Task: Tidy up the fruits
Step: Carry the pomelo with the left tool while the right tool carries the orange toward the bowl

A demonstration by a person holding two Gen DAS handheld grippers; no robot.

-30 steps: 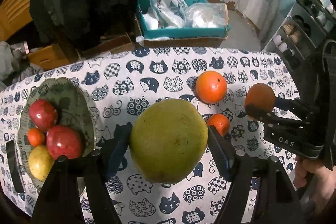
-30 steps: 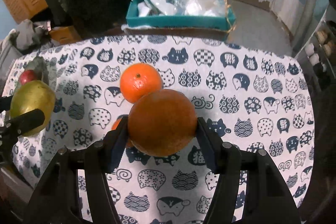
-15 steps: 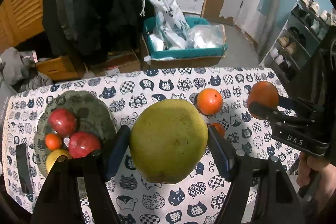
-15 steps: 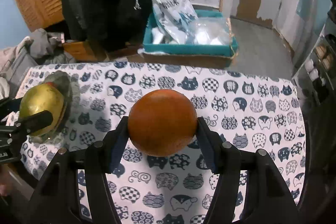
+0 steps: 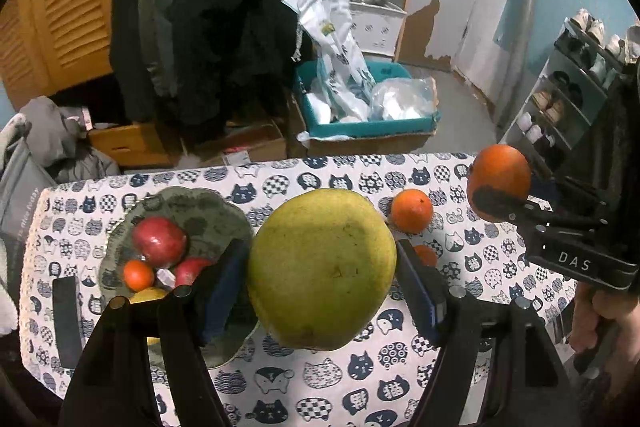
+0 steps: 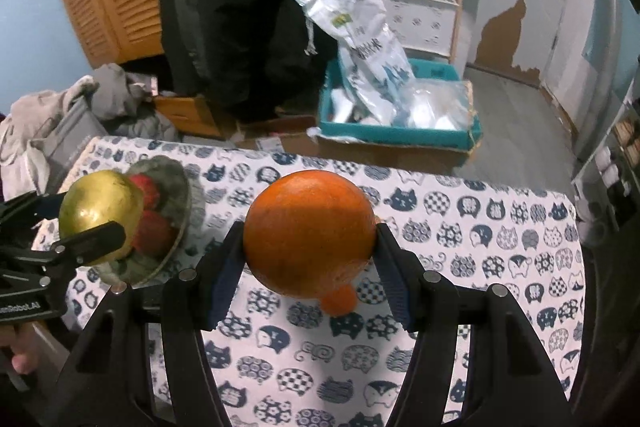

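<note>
My left gripper (image 5: 321, 247) is shut on a large yellow-green fruit (image 5: 322, 269) and holds it above the cat-print table. Down to its left a grey-green plate (image 5: 208, 203) carries two red apples (image 5: 159, 241), a small orange (image 5: 138, 275) and a yellow fruit (image 5: 150, 294). My right gripper (image 6: 309, 228) is shut on a big orange (image 6: 310, 233), also in the air. The left wrist view shows that orange (image 5: 500, 179) at the right. A medium orange (image 5: 412, 210) and a small one (image 5: 426, 255) lie on the cloth. The right wrist view shows the left gripper (image 6: 96, 223) over the plate (image 6: 176, 179).
A dark flat object (image 5: 66, 319) lies at the table's left end. Beyond the far edge stand a teal box of bags (image 5: 368, 127), hanging dark coats (image 5: 224, 27) and cardboard boxes. A shoe rack (image 5: 560, 107) is at the right. A hand (image 5: 608, 315) holds the right gripper.
Both grippers have risen with their fruit still held. The table has dropped lower in both views and more of the room shows. The loose fruit has not moved.
</note>
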